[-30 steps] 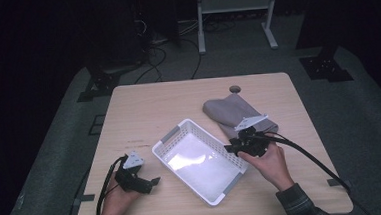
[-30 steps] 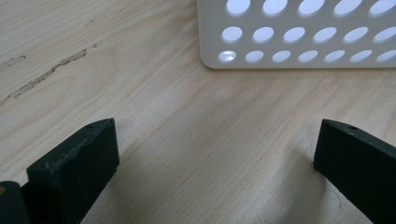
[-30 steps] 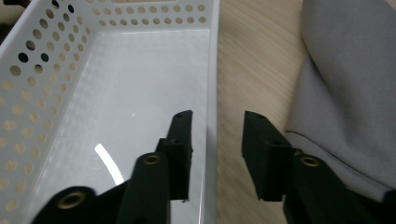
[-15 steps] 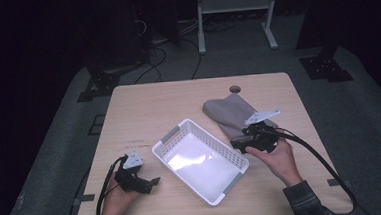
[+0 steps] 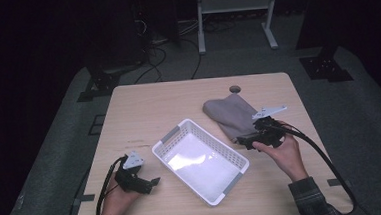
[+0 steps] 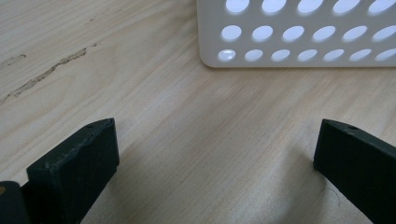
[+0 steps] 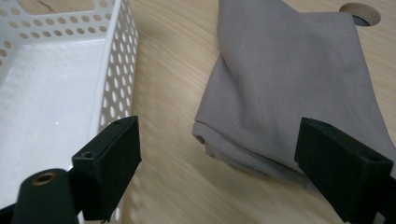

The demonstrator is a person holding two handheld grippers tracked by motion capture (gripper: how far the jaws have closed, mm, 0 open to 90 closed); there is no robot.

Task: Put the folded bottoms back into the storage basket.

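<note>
Having shifted since a second ago: right gripper (image 5: 247, 142), then at the basket's right rim, now drawn rightward off the basket (image 5: 200, 159) and over the near end of the cloth (image 5: 231, 116); jaws just been opening, now spread wide, nothing pinched between them, cloth lying under and ahead of them in the right gripper view. Cloth itself unmoved, same spot right of the basket, toward the table's far right quarter, just short of the round hole (image 5: 235, 89). Grey, plain, folded into a long tapering shape, smooth on top with one soft crease running lengthwise; layered folded edges at the near corner (image 7: 243, 156), stacked and slightly curled. Left edge apart from the basket wall (image 7: 119, 70), a strip of bare wood between. Basket white, perforated, set at a slant mid-table (image 5: 143, 110), unchanged. Left gripper (image 5: 153, 182) kept in place near the table's front left, jaws released and far apart, bare wood between them, basket corner (image 6: 299, 32) just ahead, not touched. Near end of the cloth partly covered by the right gripper and its grey plate in the high view; lower right part cut off behind the right jaw in the right gripper view. Inside of the folds hidden. Hard to tell from above whether the right jaw tips rest on the fabric or hang just over it. Hole's inside dark, contents unclear.
</note>
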